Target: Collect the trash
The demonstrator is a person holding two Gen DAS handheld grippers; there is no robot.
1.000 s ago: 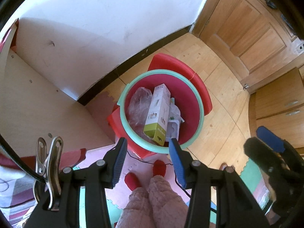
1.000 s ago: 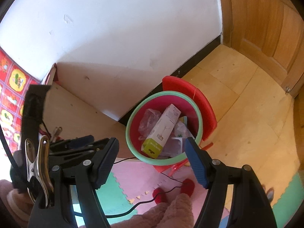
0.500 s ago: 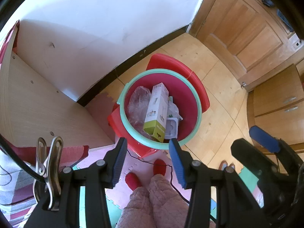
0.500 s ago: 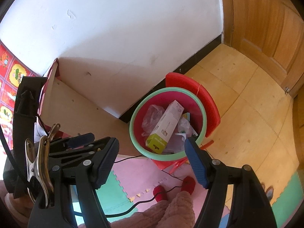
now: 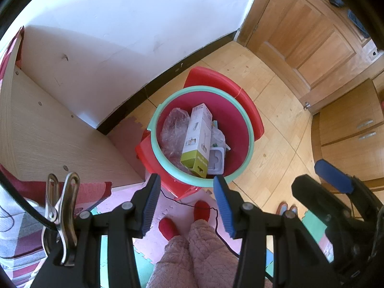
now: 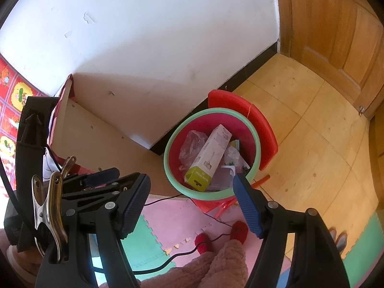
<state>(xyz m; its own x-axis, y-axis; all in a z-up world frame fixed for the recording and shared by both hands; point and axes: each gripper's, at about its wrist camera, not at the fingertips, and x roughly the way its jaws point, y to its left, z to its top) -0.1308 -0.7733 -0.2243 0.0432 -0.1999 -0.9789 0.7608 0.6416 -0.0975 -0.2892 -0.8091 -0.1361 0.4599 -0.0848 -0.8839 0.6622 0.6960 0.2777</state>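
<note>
Both my grippers hang empty above the bin.

The long white-and-green cardboard box (image 5: 196, 141) leans in the red plastic bin with mint-green rim (image 5: 249, 129), beyond my left fingers (image 5: 222, 206), green end toward me; right fingers (image 6: 247, 204) spread wide, left narrower.

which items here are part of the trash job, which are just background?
Job:
- red bin with green rim
- long white and green box in the bin
- clear plastic bag in the bin
- white plastic tray in the bin
- left tool and right tool, both open, nothing between them

Background:
- red chair under the bin
- foam floor mats
- wooden door
- black cable
</note>
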